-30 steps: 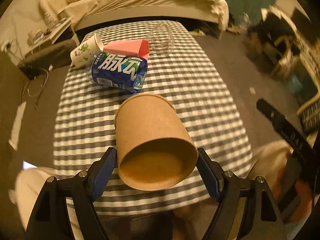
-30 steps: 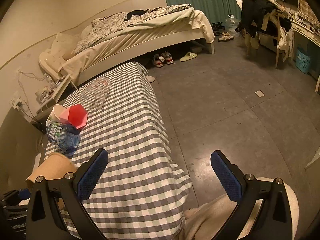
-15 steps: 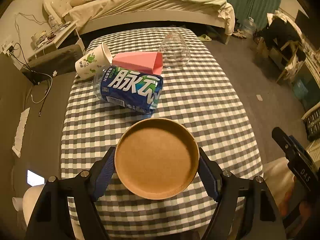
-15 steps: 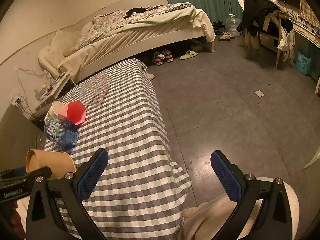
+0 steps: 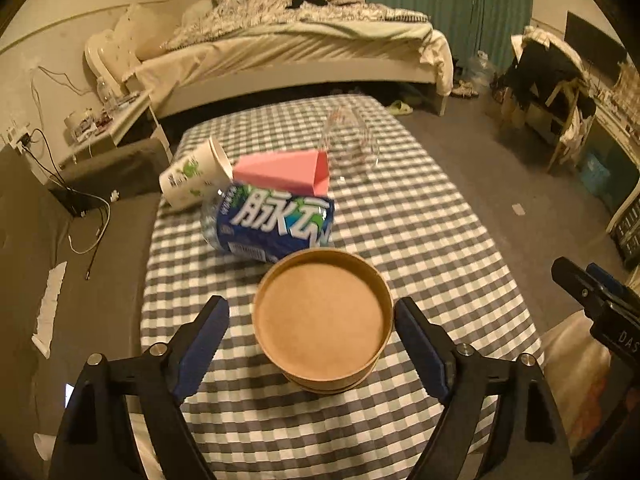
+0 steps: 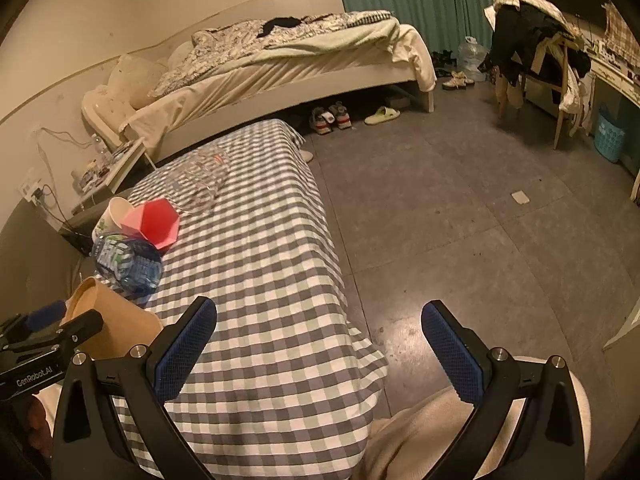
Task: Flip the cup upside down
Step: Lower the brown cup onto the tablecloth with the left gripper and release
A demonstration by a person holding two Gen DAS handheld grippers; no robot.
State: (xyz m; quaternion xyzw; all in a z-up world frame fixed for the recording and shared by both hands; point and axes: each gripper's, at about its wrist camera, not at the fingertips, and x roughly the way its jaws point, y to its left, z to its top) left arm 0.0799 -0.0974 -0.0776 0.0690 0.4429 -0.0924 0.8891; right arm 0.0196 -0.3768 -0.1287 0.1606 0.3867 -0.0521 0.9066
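A brown paper cup stands upside down on the checked tablecloth, its flat bottom facing up. My left gripper is open around it, with a gap between each blue pad and the cup wall. The cup also shows at the left of the right wrist view, with the left gripper's fingers beside it. My right gripper is open and empty, held over the table's right edge and the floor.
Behind the cup lie a blue-labelled plastic bottle, a pink box, a white paper cup on its side and a clear glass. A bed stands beyond the table. The right gripper's tip is at the right.
The left gripper turned the brown cup from lying on its side to bottom up, set it on the table and opened. The right gripper has hardly moved.
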